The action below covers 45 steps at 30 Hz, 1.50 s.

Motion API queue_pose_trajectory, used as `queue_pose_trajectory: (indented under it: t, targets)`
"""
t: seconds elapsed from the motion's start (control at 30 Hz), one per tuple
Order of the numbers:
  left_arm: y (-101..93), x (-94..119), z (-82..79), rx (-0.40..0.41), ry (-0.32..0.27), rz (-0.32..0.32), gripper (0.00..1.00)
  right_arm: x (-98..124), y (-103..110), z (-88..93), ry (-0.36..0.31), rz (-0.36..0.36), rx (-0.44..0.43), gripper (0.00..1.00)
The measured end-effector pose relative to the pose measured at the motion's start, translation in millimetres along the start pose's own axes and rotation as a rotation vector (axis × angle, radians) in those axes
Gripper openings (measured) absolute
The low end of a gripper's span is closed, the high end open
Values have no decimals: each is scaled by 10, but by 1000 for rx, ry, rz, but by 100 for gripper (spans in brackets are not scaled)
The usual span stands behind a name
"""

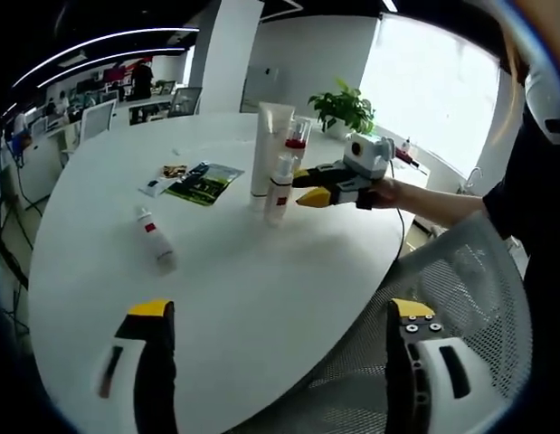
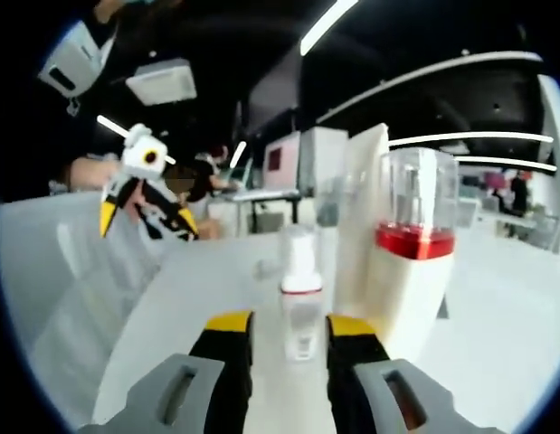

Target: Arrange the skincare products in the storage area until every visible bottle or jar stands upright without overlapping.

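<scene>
A small white bottle [image 1: 279, 191] [image 2: 300, 303] with a red band stands upright on the white table [image 1: 261, 298]. My right gripper [image 1: 304, 187] [image 2: 290, 327] is open and level with it, the bottle sitting at the gap between its yellow-tipped jaws, with a little space on each side. Right behind stand a tall white tube [image 1: 269, 145] [image 2: 363, 217] and a white bottle with a clear cap and red band [image 1: 297, 140] [image 2: 412, 262]. Another small white bottle [image 1: 156, 238] lies on its side to the left. My left gripper [image 1: 280, 312] is open wide above the table's near edge.
A green magazine [image 1: 204, 182] and small packets [image 1: 158, 186] lie behind the lying bottle. A potted plant [image 1: 345, 108] stands at the table's far side. A grey mesh chair [image 1: 460, 298] is at the near right edge. A person's hand [image 1: 388, 193] holds the right gripper.
</scene>
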<state>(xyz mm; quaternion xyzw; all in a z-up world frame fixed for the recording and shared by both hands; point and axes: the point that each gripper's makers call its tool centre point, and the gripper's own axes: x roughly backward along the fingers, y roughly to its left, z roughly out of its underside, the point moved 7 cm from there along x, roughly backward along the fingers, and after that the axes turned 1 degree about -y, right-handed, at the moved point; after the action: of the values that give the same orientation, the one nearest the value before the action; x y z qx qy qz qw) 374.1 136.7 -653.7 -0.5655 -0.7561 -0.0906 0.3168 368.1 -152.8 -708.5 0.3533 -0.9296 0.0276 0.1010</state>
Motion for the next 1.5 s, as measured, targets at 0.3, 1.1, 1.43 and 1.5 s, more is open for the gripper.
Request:
queue_pose_trajectory:
  t: [0.3, 1.1, 1.43, 1.5]
  targets:
    - [52, 165, -185, -10, -26, -34, 92, 186, 130, -90, 60, 36, -50, 32]
    - [274, 719, -665, 38, -89, -127, 90, 611, 663, -686, 195, 261, -213, 81]
    - [452, 835, -672, 81, -85, -156, 90, 941, 671, -989, 221, 439, -216, 82]
    - [462, 863, -679, 97, -97, -153, 89, 1022, 680, -1005, 233, 472, -235, 84]
